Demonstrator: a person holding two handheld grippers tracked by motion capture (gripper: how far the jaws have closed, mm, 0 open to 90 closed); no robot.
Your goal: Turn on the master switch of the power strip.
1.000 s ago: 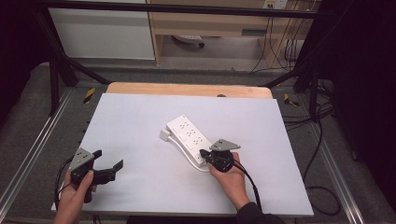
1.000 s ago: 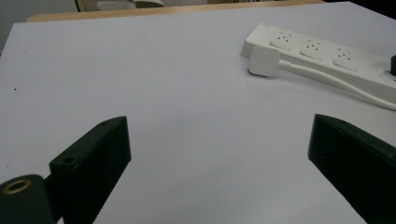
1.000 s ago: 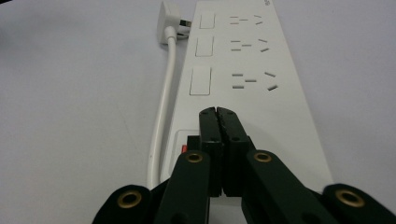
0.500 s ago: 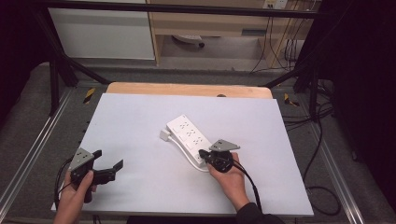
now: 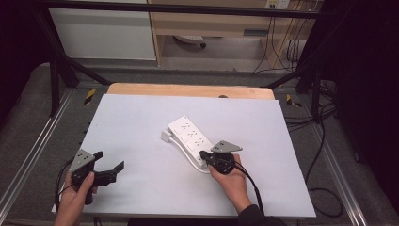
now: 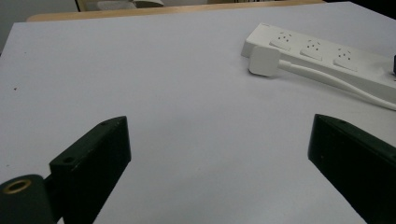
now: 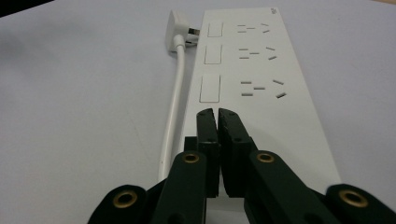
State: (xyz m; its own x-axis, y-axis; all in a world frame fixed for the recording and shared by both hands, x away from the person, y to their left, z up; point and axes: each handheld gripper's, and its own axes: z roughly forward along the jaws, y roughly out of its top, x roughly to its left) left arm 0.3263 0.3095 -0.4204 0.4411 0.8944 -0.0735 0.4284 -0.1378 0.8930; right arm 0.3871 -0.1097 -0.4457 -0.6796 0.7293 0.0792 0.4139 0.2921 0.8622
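The bench (image 5: 141,117) is covered by a pale sheet, with a strip of bare wood along its far edge. Near its middle, a little toward the person's right, lies a white power strip (image 5: 188,136). Its long axis runs on a slant, from the far left down to the near right, so its near end points toward the right hand. In the right gripper view the strip (image 7: 261,84) stretches straight away from the fingers, its three switches and three socket groups in a row along its length.

The strip's own cord (image 7: 175,93) runs along its left flank in that view and ends in the white plug (image 7: 180,23), which lies loose on the bench beside the far end, not in any socket.

The right gripper (image 5: 205,155) sits over the near end of the strip. Its fingers (image 7: 208,126) are pressed together with nothing between them, tips low over the strip's top face just short of the nearest switch (image 7: 209,88); whether they touch the plastic I cannot tell.

The left gripper (image 5: 109,168) rests well apart, near the front left corner, fingers (image 6: 93,154) spread wide and empty. From there the strip and plug lie ahead and to its right.

Judging from this, the right hand is much nearer, and the closed tips look set to press that nearest switch by moving a little forward along the strip's length.
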